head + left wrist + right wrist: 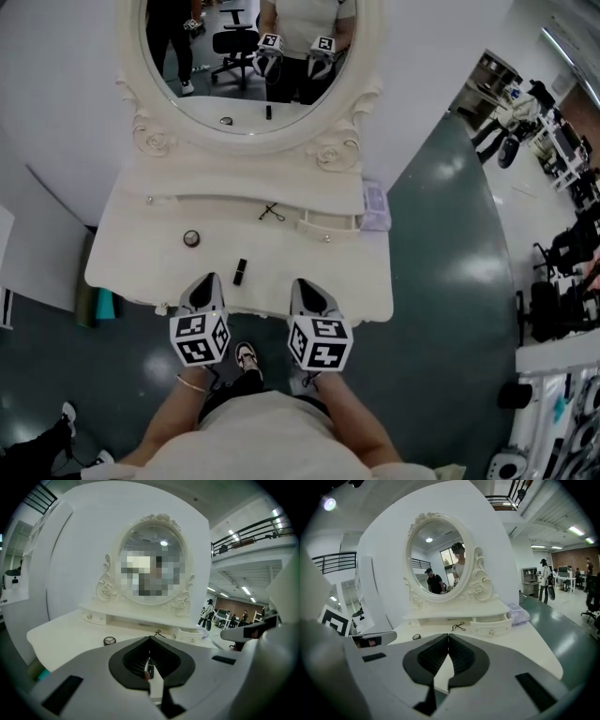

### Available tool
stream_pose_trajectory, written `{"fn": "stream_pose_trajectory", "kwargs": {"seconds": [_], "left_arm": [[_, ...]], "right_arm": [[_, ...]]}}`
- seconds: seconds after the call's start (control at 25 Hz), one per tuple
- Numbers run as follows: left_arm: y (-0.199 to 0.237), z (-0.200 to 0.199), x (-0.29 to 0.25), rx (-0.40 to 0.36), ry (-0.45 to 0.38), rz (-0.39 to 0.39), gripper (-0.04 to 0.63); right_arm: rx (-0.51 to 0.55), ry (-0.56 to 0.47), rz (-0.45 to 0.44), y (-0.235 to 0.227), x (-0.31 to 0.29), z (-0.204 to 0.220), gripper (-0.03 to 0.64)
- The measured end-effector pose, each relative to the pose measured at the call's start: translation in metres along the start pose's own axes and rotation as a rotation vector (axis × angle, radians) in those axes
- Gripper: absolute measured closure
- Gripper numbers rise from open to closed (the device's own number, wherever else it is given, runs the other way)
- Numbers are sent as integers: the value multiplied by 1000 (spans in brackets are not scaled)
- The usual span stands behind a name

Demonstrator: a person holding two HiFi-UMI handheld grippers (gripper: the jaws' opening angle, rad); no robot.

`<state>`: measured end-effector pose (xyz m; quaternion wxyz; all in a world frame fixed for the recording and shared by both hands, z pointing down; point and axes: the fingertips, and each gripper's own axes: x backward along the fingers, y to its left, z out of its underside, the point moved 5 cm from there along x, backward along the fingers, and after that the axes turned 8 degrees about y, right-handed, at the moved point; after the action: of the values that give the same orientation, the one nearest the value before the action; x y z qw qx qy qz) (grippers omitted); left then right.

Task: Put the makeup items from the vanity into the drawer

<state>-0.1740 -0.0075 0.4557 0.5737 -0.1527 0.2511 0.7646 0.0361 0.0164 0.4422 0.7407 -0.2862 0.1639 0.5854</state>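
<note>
The left hand-held gripper hovers over the front edge of the desk, its jaws pressed together on nothing. The right hand-held gripper hangs beside it, jaws likewise together and empty. The black makeup tube sits near the front edge, just ahead of the left one, untouched. Its long axis runs from the front edge toward the back. The drawer at the back right stands open.

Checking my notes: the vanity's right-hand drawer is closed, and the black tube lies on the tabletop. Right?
No: the drawer stands pulled open, as the right gripper view shows. The black tube does lie on the tabletop.
</note>
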Motion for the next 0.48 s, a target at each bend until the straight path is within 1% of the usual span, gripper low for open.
{"fn": "stream_pose_trajectory", "kwargs": {"seconds": [0.28, 0.48], "left_arm": [[45, -35, -32, -23, 4, 7, 592], [62, -53, -53, -40, 14, 24, 592]], "right_arm": [[11, -12, -3, 32, -48, -33, 598], [16, -8, -3, 47, -69, -43, 598]]}}
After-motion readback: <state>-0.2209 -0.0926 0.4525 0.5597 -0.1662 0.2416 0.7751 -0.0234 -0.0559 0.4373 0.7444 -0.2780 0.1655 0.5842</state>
